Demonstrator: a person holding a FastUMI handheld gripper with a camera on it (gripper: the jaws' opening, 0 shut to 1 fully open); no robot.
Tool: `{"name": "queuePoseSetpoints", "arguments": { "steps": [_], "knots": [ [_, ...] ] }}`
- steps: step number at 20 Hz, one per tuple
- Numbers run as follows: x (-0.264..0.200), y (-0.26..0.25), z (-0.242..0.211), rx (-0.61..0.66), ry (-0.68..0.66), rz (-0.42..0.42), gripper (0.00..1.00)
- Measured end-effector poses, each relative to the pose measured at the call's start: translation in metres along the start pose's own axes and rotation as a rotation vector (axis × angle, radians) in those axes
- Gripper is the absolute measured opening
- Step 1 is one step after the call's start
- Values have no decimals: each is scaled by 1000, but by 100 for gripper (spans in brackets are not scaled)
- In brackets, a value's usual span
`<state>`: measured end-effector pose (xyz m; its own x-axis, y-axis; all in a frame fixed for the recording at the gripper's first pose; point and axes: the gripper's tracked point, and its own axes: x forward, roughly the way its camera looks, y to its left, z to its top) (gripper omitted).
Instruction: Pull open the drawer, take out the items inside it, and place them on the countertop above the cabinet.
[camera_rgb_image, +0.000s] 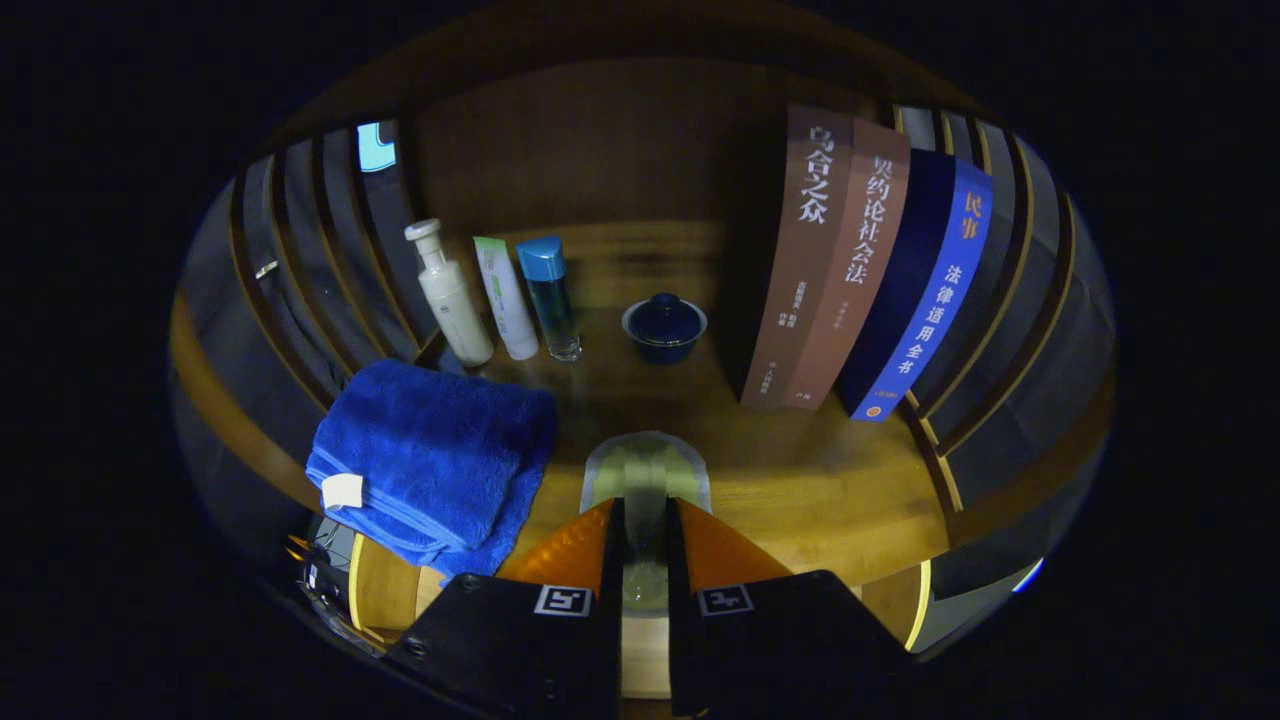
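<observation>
My gripper (645, 510) is shut on a flat pale-green packet with a silvery rim (645, 462). Its far end sticks out ahead of the fingertips, over the wooden countertop (800, 500). Whether the packet touches the wood I cannot tell. A folded blue towel (430, 455) lies on the countertop just left of the fingers. The drawer is hidden from this angle.
Beyond the fingers stand a white pump bottle (450, 295), a white-green tube (505, 298) and a blue-capped bottle (550, 295). A dark blue lidded cup (664, 327) sits further right. Leaning books (865, 270) rise at the right. Slatted walls close both sides. Bare wood lies right of the packet.
</observation>
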<state>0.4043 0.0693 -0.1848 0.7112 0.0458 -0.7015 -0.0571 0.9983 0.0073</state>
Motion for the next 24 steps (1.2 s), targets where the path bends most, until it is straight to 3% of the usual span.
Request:
{"name": "queuePoseSetpoints", "arguments": {
  "steps": [3,7,13,24],
  "knots": [
    [0,-2,2,-1,-2,1,23],
    [-4,-7,8,-1,-36,-3,36],
    [-37,-10,0,10,-137,-11,100],
    [-151,21,-55,-81,-428,-1,100]
  ]
}}
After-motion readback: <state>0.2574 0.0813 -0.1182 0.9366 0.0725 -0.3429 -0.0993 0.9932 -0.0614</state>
